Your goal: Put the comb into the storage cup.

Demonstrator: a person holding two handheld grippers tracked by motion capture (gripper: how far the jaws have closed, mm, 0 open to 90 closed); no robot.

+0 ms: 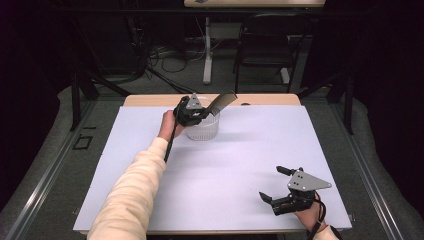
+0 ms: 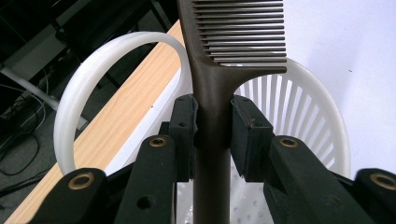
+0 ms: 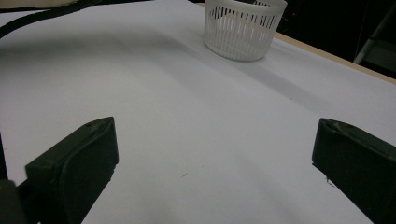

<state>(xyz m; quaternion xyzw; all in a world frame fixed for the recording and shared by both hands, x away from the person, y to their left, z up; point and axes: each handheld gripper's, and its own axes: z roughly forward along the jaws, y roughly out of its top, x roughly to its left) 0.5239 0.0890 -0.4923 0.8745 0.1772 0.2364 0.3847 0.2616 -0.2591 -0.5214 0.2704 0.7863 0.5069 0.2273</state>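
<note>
A dark brown comb (image 1: 223,101) is held over a white slotted basket (image 1: 204,129) at the far middle of the table. My left gripper (image 1: 194,113) is shut on the comb's handle (image 2: 212,121), with the teeth (image 2: 243,32) pointing up and away and the handle's lower end reaching down into the basket (image 2: 299,107). My right gripper (image 1: 274,184) rests low near the table's front right corner, open, with nothing between its jaws. From there the basket (image 3: 243,27) stands far ahead on the white sheet.
A white sheet (image 1: 240,165) covers most of the wooden table (image 1: 150,100). Behind the table stand a dark chair (image 1: 265,47) and a table leg (image 1: 207,50) among floor cables. A cream sleeve (image 1: 135,190) reaches across the left half.
</note>
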